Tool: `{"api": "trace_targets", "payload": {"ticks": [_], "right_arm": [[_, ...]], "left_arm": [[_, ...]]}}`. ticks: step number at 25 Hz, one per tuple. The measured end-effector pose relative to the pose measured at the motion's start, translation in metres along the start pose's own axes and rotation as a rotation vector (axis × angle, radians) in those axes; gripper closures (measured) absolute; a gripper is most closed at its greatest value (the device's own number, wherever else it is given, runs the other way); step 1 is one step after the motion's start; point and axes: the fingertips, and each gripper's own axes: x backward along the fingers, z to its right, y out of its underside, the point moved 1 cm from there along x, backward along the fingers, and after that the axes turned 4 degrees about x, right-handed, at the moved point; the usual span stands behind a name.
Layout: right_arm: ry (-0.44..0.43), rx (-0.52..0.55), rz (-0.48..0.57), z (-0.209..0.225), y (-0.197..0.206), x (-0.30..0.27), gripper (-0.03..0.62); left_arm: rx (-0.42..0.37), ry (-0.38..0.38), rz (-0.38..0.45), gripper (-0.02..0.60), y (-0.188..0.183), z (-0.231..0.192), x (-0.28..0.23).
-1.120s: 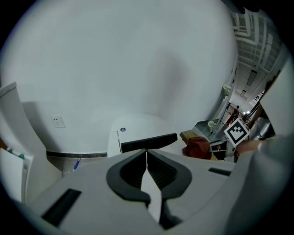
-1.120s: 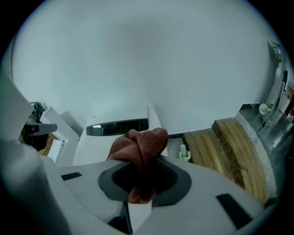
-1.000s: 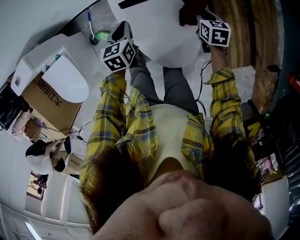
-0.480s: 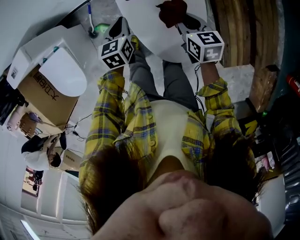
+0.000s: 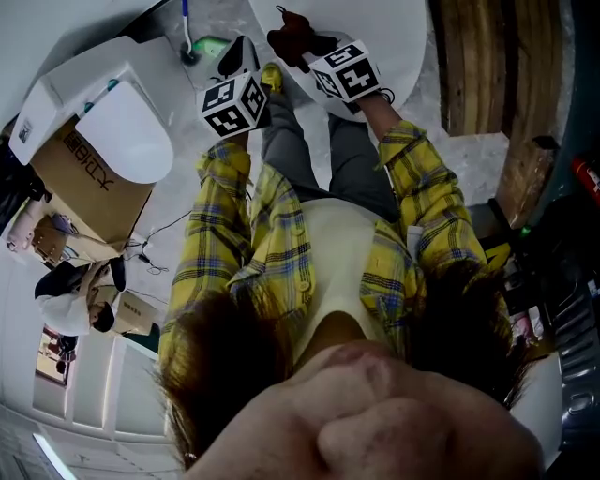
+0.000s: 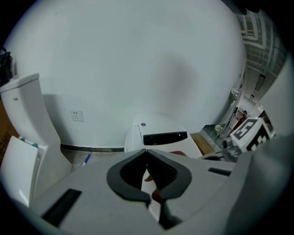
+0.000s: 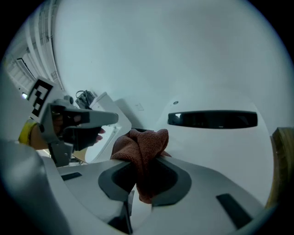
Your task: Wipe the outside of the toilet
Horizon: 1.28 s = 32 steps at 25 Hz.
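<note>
The right gripper pinches a bunched brown cloth between its jaws, the fabric spilling up and over the tips. The left gripper has its jaws pressed together with nothing between them. The toilet lies straight ahead of the right jaws and slightly to their right. Its white closed lid fills that view, and the dark panel sits at the far end, toward the wall. Judging by this, the toilet's long axis runs from the person's knees away to the wall, so a wipe would travel along that line or across it. In the head view the cloth sits over the near left part of the lid. Whether it presses on the surface or hangs just above cannot be told. The left gripper hangs off the toilet's left edge, nearer the person. The right hand is therefore the nearer one to the work, and it carries the cloth. A second toilet on a cardboard box stands well apart to the left and looks to be no part of this move.
</note>
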Motion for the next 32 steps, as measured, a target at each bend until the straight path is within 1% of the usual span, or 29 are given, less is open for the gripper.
{"api": "trace_targets", "payload": {"ticks": [4, 7, 11, 16, 19, 27, 32], "right_arm": [[0.024, 0.007, -0.111, 0.011, 0.021, -0.036, 0.514], [0.059, 0.017, -0.157, 0.022, 0.031, -0.042, 0.514], [0.11, 0.002, -0.168, 0.04, 0.038, -0.038, 0.514], [0.146, -0.017, -0.165, 0.059, 0.045, -0.026, 0.514], [0.168, -0.022, -0.165, 0.072, 0.05, -0.016, 0.514], [0.243, -0.02, -0.172, 0.114, 0.068, 0.019, 0.514], [0.302, -0.051, -0.183, 0.146, 0.085, 0.046, 0.514]], "left_arm": [[-0.009, 0.008, -0.014, 0.572, 0.009, 0.003, 0.0], [-0.014, 0.016, -0.02, 0.572, 0.012, 0.005, 0.001], [-0.02, 0.015, -0.034, 0.572, 0.017, 0.007, -0.002], [-0.05, 0.016, -0.054, 0.572, 0.023, 0.014, -0.011], [-0.053, 0.017, -0.075, 0.572, 0.027, 0.019, -0.018], [-0.085, 0.054, -0.113, 0.572, 0.038, 0.051, -0.029], [-0.093, 0.075, -0.134, 0.572, 0.044, 0.067, -0.035]]}}
